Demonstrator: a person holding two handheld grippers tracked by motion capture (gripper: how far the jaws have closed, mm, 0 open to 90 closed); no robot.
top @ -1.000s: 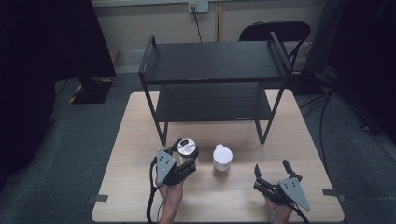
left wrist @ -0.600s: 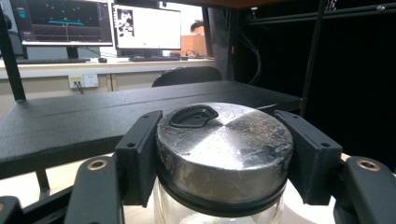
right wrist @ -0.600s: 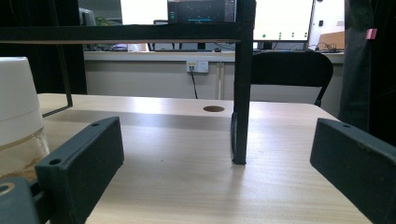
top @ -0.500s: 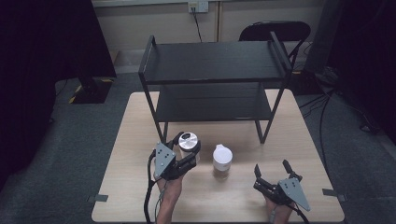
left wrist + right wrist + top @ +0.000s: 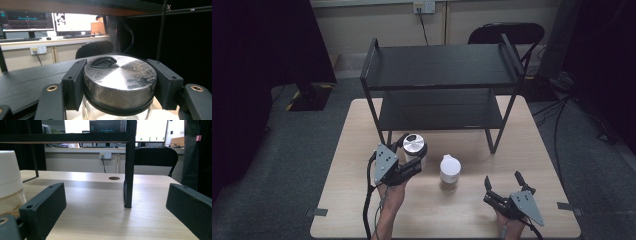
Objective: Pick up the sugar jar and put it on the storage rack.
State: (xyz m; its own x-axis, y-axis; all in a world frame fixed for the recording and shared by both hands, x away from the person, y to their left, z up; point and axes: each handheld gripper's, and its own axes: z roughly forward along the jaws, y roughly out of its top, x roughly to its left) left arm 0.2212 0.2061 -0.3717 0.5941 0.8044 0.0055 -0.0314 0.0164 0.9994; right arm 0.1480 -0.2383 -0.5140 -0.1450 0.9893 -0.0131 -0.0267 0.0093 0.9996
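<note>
My left gripper point(image 5: 414, 155) is shut on a glass jar with a round silver metal lid point(image 5: 414, 145), held off the table just in front of the black two-tier rack point(image 5: 442, 67). In the left gripper view both black jaws clamp the sides of the jar's lid point(image 5: 120, 77), level with the rack's lower shelf point(image 5: 30, 80). A second jar with a white cap point(image 5: 450, 169) stands on the table between the two hands; its white cap point(image 5: 8, 173) is at the left of the right gripper view. My right gripper point(image 5: 503, 184) rests open near the table's front right, nothing between its jaws.
The rack stands on the far half of the light wooden table point(image 5: 352, 145); one of its legs point(image 5: 128, 170) rises straight ahead of the right gripper. A black chair point(image 5: 507, 35) is behind the table. Bare tabletop lies between the white-capped jar and the right gripper.
The left gripper has lifted the silver-lidded jar up and slightly toward the rack. The right gripper and the white-capped jar have stayed put.
</note>
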